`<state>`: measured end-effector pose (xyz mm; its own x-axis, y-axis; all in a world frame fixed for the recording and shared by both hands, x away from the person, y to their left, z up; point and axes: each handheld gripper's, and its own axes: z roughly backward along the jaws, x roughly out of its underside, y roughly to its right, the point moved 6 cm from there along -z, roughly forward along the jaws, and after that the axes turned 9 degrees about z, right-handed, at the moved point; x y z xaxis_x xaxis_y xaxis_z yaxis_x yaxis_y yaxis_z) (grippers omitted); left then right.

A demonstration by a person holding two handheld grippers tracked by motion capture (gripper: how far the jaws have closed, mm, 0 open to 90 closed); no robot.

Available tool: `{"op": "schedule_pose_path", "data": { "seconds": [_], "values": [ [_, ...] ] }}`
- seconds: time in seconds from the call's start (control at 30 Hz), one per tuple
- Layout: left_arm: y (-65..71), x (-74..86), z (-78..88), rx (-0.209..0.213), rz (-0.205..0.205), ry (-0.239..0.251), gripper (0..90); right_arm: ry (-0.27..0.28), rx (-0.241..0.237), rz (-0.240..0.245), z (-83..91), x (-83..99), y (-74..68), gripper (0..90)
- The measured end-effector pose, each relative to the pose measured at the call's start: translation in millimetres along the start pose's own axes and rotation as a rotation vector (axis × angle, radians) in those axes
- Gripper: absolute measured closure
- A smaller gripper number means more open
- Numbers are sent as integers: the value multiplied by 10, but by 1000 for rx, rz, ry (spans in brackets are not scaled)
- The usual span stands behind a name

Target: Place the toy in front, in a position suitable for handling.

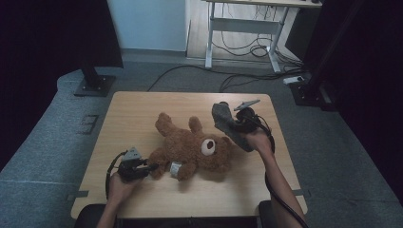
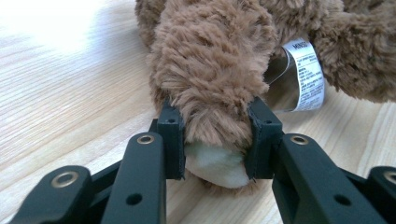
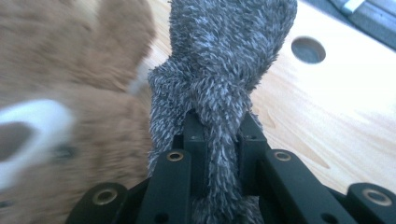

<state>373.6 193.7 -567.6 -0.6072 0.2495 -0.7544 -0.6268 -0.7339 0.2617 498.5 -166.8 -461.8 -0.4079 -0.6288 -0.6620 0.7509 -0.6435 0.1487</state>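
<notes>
While grey carpet [image 1: 332, 142] surrounds the wooden table [image 1: 133, 109], left gripper [image 1: 151, 167] clamps the teddy bear [image 1: 195, 147], right gripper [image 1: 234, 124] a grey sock [image 1: 223, 116].

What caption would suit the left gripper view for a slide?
Left gripper clamps the brown teddy bear's cream-soled paw on the wooden table, beside its white label.

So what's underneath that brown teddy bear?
The teddy bear lies directly on the wooden table, its white label resting on the wood beside one leg. Whatever might sit beneath its body is covered by the plush and cannot be seen.
</notes>
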Motion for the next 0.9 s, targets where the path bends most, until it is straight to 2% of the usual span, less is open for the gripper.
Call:
{"op": "schedule_pose_path", "data": {
  "seconds": [0.03,0.13,0.23,0.27,0.4,0.43,0.47,0.5,0.53,0.6,0.63,0.67,0.73,0.77,0.8,0.83,0.87,0.9],
  "values": [
    [0,0,0,0,0,0,642,0,0,0,0,0,0,779],
    [61,0,-29,17,-8,-1,641,36,-12,20,187,-117,-102,779],
    [136,-1,-67,38,-27,-5,640,53,-21,28,250,-180,-163,779],
    [159,-2,-80,45,-32,-7,638,66,-40,36,293,-251,-240,780],
    [221,-6,-118,62,-45,-9,634,89,-71,61,310,-380,-380,780],
    [227,-6,-123,65,-45,-9,633,100,-98,78,285,-477,-492,780],
    [232,-6,-127,70,-41,-9,633,100,-98,78,285,-477,-492,780],
    [232,-4,-128,72,-39,-9,631,106,-122,100,230,-577,-609,780],
    [232,-3,-128,73,-36,-8,631,106,-122,100,230,-577,-609,780],
    [231,-3,-128,74,-35,-8,631,105,-148,118,148,-674,-732,779],
    [229,-3,-129,76,-33,-7,629,102,-169,136,44,-768,-857,780],
    [226,-2,-129,77,-32,-8,629,102,-169,136,44,-768,-857,780],
    [223,-2,-129,79,-30,-8,627,90,-194,169,-124,-891,-1043,779],
    [221,-2,-128,79,-32,-9,627,90,-194,169,-124,-891,-1043,779],
    [221,-1,-128,78,-32,-9,627,81,-216,186,-241,-957,-1160,779],
    [223,-1,-129,78,-31,-8,627,81,-216,186,-241,-957,-1160,779],
    [222,-1,-128,77,-32,-9,627,67,-225,203,-362,-1002,-1263,779],
    [222,0,-128,77,-32,-10,627,67,-225,203,-362,-1002,-1263,779]
  ]
}}
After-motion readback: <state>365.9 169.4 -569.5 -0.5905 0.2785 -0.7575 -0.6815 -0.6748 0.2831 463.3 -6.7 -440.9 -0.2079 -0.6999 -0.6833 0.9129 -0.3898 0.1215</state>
